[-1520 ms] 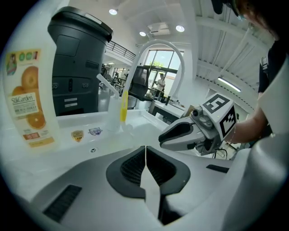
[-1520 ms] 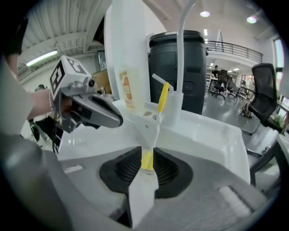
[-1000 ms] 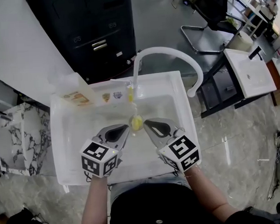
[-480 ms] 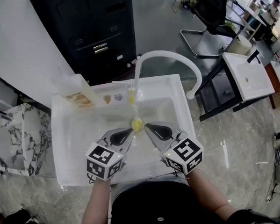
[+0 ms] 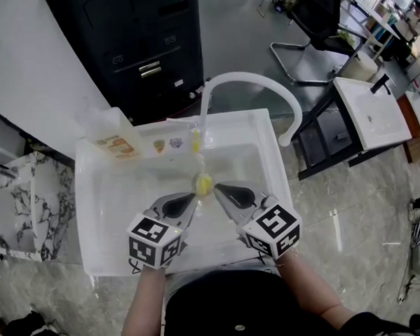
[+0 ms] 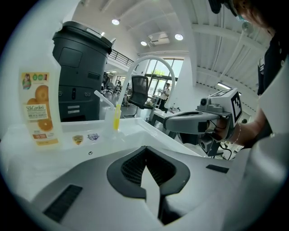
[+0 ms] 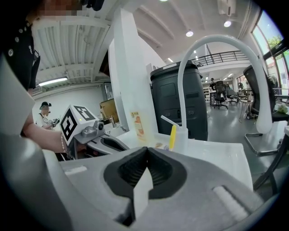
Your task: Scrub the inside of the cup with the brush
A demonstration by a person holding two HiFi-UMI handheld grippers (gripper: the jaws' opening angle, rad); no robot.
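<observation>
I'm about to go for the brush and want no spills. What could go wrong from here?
1. The left gripper and right gripper are both shut and empty; reaching the cup like that could knock it off the sink ledge.
2. The brush stands loose in the cup; pulling it with the cup unheld may tip the cup.
3. The faucet rises right beside the cup, so a gripper could bump it.

grey left tool and right tool, black ribbed pads, black-and-white marker cubes, black top
</observation>
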